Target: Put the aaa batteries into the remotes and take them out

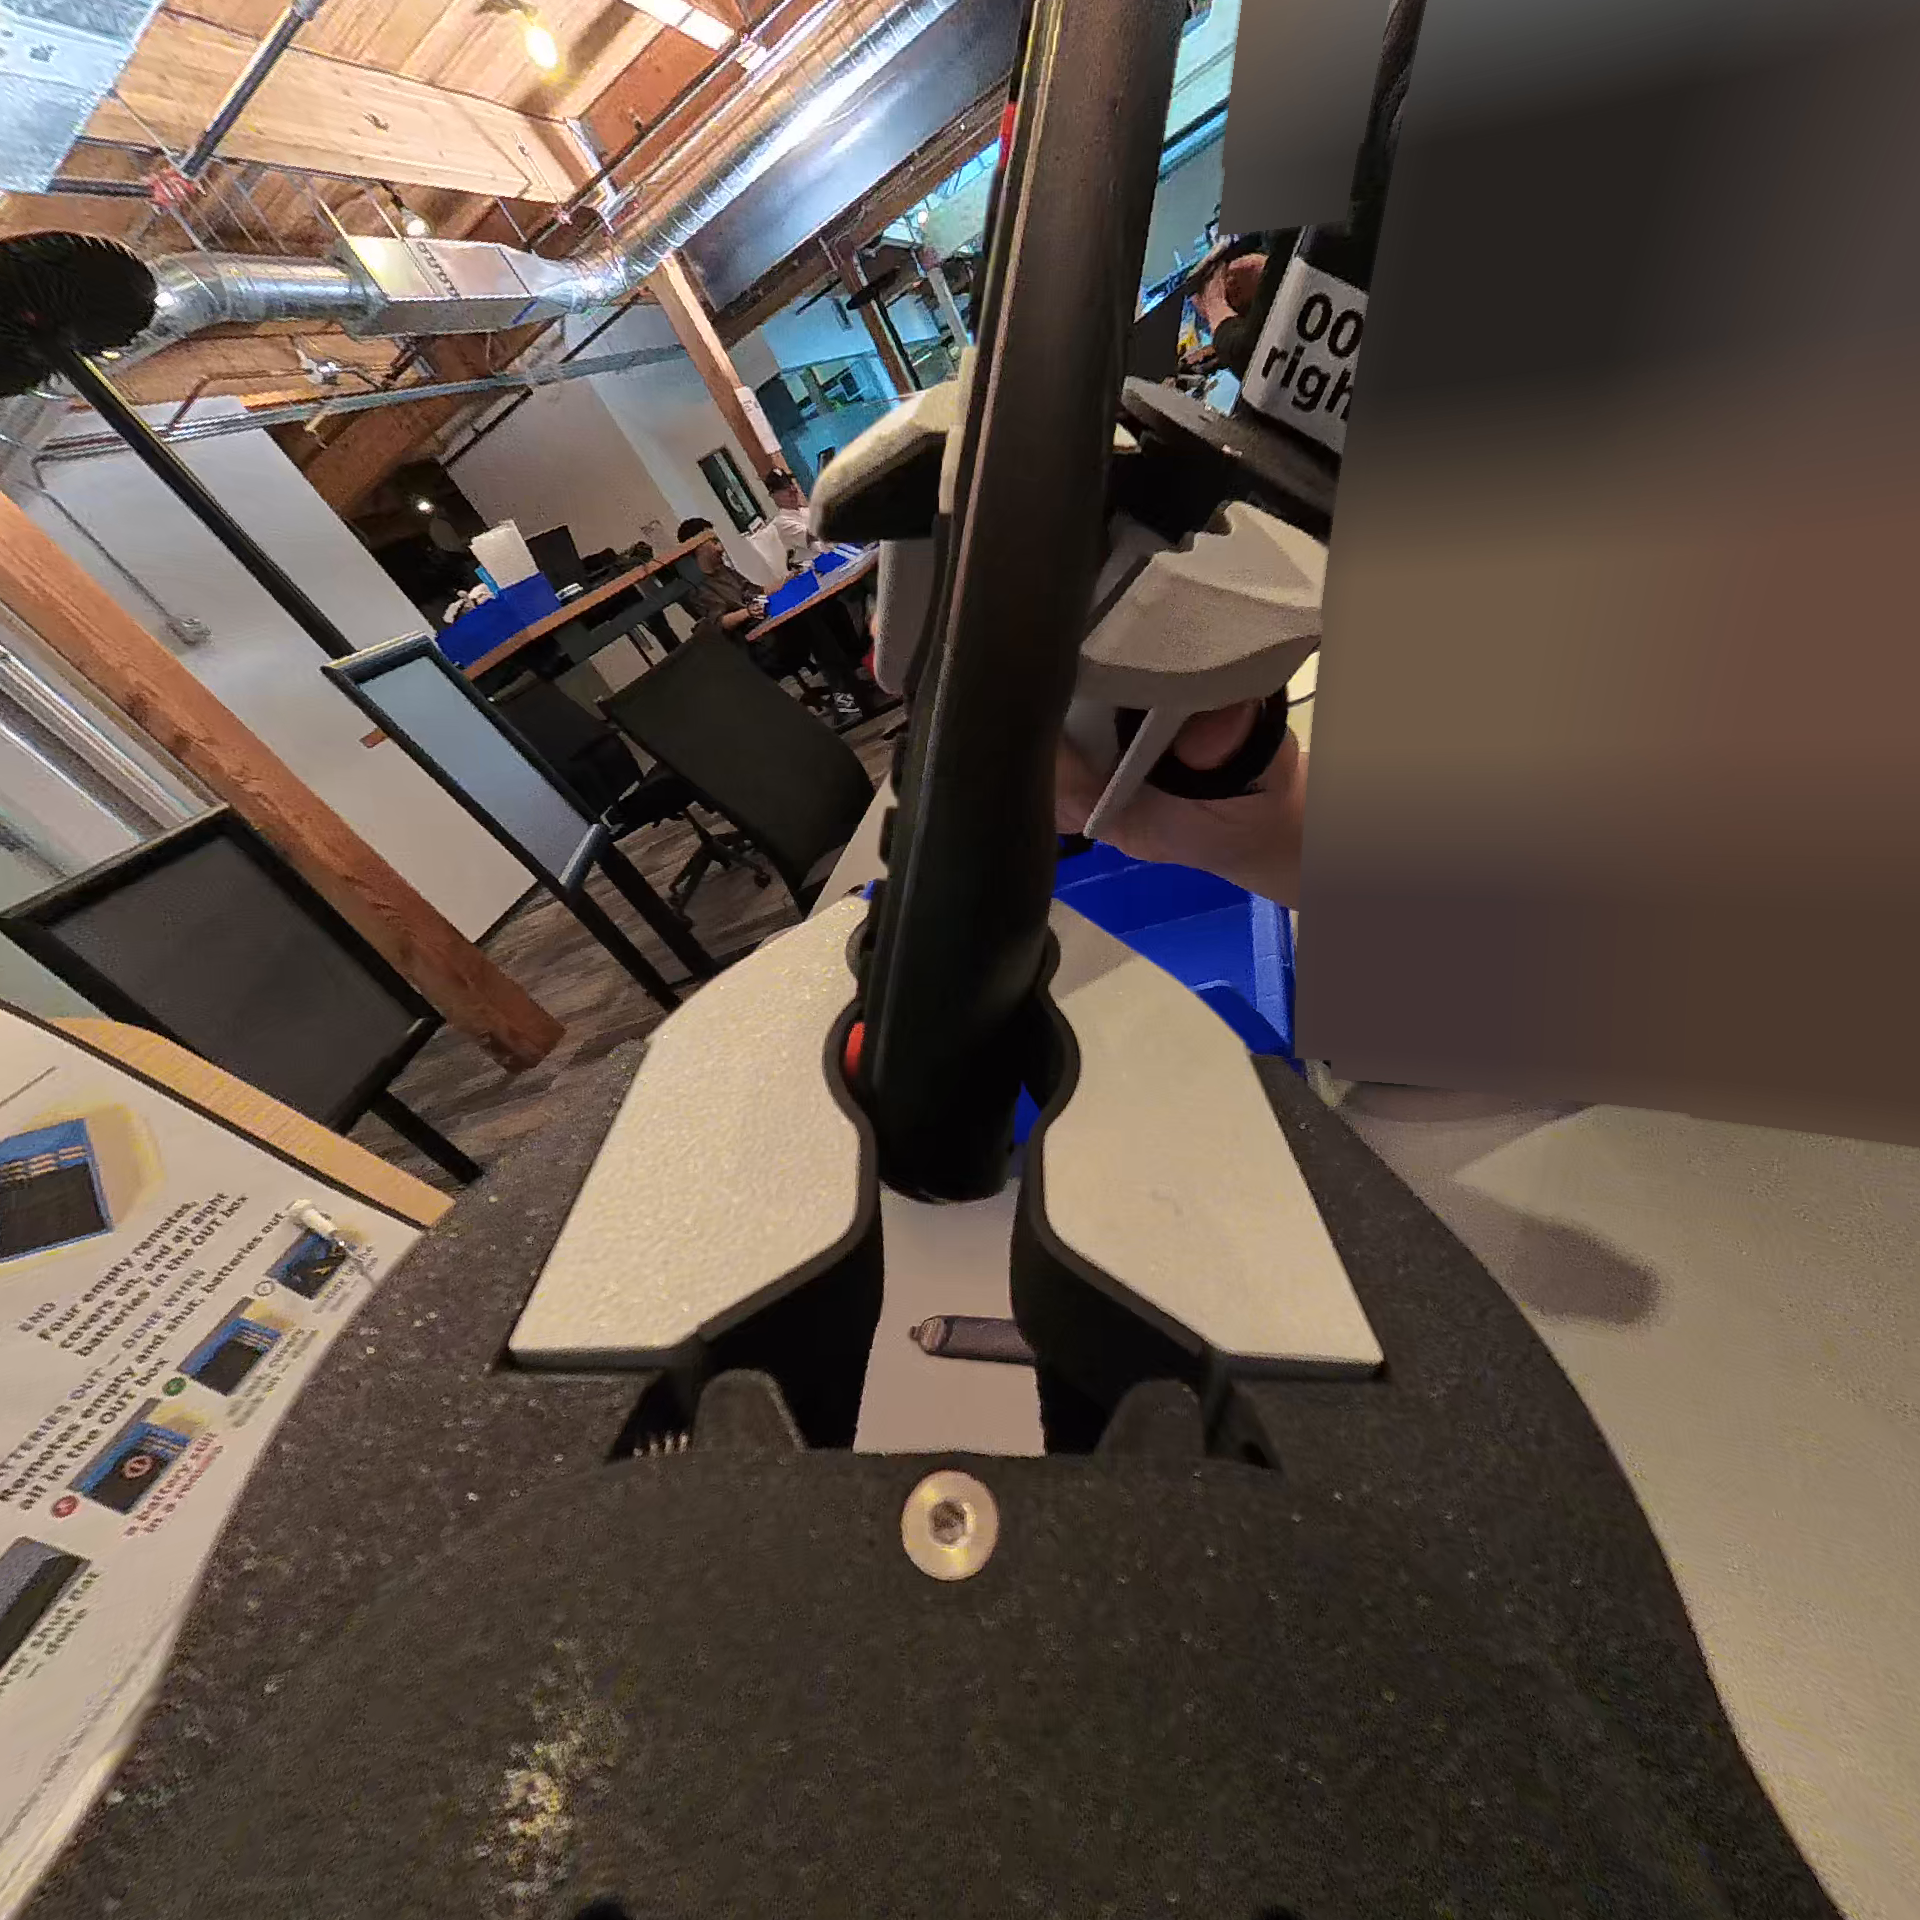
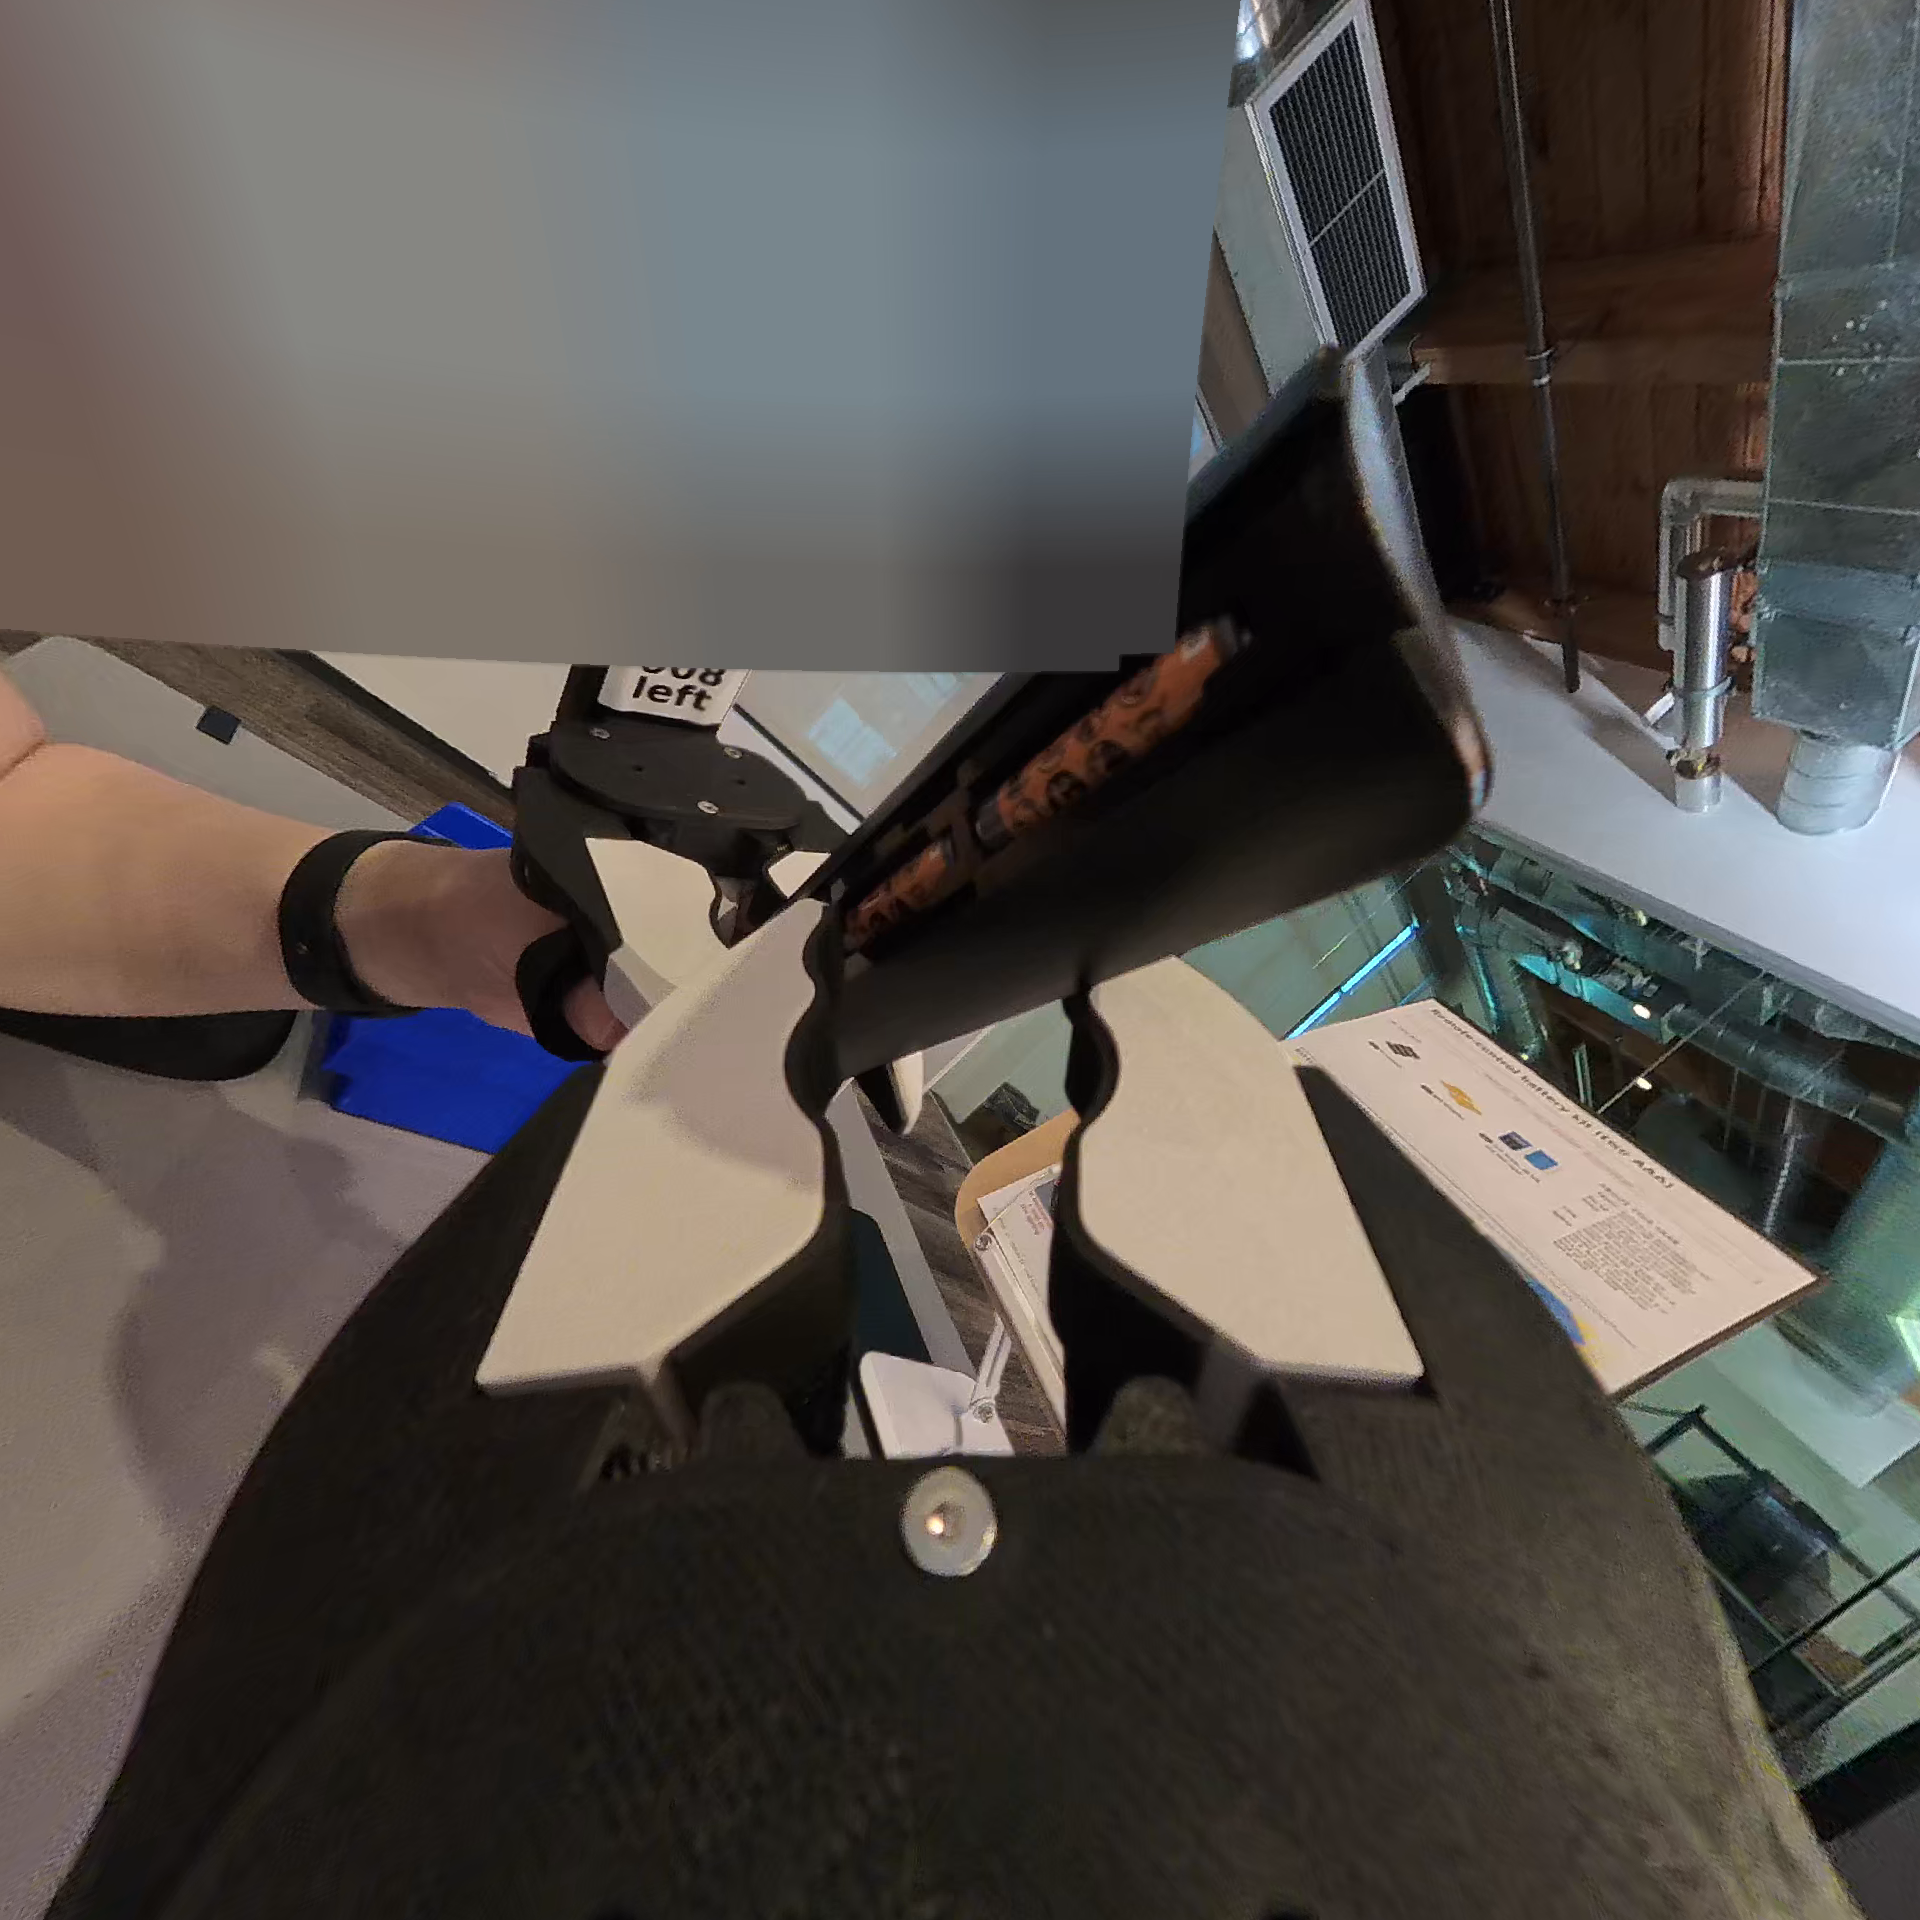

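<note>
While we hold the black remote (image 2: 1164, 831) up off the desk (image 1: 1714, 1299), its open bay shows orange batteries (image 2: 1049, 790) seated inside. Left tongs (image 1: 951, 1101) and right tongs (image 2: 951, 1049) each clench one end of it. One loose battery (image 1: 971, 1338) lies on the desk below the remote. Other remotes are hidden, and a blur covers much above it.

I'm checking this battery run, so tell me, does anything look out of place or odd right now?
One loose battery lies by itself on the white table, beneath the left tool, outside any remote or bin. Otherwise, both tools grip one black remote in mid-air, its back open, orange batteries showing; the right tool holds its lower edge.
</note>
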Available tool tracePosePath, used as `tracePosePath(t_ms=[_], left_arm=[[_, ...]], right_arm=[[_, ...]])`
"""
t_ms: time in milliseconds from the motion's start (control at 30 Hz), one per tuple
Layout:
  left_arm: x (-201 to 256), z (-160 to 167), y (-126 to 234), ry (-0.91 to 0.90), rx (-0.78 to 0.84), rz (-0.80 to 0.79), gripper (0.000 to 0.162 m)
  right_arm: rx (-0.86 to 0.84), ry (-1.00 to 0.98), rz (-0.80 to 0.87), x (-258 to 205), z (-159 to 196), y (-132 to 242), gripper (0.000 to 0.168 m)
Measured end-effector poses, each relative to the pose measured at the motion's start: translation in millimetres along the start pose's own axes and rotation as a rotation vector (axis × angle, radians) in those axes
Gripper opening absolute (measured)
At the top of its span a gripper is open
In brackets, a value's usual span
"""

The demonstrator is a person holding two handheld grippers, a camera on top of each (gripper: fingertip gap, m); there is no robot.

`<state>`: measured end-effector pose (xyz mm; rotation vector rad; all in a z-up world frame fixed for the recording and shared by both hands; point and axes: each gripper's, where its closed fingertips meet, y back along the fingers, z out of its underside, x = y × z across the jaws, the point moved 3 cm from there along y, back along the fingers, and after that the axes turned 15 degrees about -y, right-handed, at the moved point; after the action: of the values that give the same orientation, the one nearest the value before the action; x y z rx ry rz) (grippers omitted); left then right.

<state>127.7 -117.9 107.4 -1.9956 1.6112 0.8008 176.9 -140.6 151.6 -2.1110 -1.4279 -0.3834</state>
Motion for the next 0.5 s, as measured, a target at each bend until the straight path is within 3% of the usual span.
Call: tracePosePath(t_ms=[500], left_arm=[[1.7, 2.3, -0.8, 0.088, 0.012, 0.053, 0.024]], right_arm=[[-0.001, -0.035, 0.032, 1.2, 2.0, -1.0, 0.041]])
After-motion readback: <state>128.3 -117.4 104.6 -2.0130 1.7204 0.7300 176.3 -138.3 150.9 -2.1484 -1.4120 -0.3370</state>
